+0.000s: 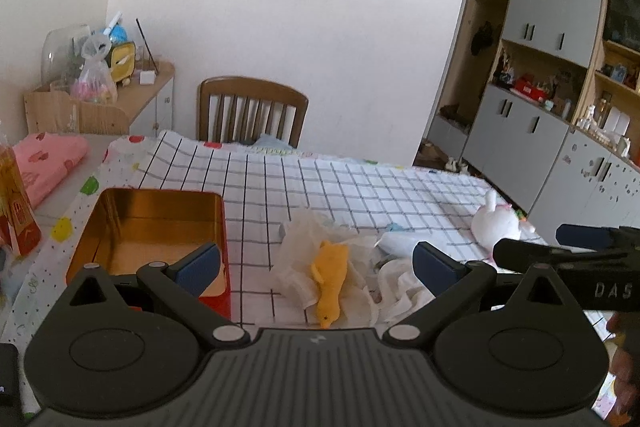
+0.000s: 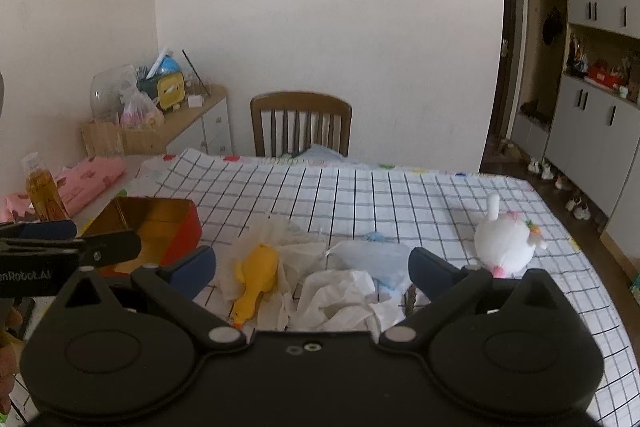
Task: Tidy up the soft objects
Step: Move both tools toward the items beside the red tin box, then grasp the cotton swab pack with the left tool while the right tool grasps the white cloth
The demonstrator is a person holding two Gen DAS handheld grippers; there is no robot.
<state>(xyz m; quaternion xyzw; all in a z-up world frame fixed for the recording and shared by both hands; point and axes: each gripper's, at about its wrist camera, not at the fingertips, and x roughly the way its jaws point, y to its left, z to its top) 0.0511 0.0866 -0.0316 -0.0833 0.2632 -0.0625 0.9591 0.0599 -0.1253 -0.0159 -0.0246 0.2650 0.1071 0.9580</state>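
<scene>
Hovering wide open and empty, both tools, left (image 1: 316, 263) and right (image 2: 312, 269), are held above the yellow rubber chicken toy (image 1: 330, 281) lying on crumpled white tissue (image 1: 294, 263), right of the gold-lined red tin box (image 1: 156, 227) on the bench; tissue may be snagged with it.

Not much to read here, honestly. In the left wrist view the right tool (image 1: 576, 251) at the right edge has white letters "DAS" on its black body. In the right wrist view the left tool (image 2: 60, 247) at the left edge shows "nRobot.AI", cut off by the frame. The bottle's (image 2: 42, 193) label is too blurry.
</scene>
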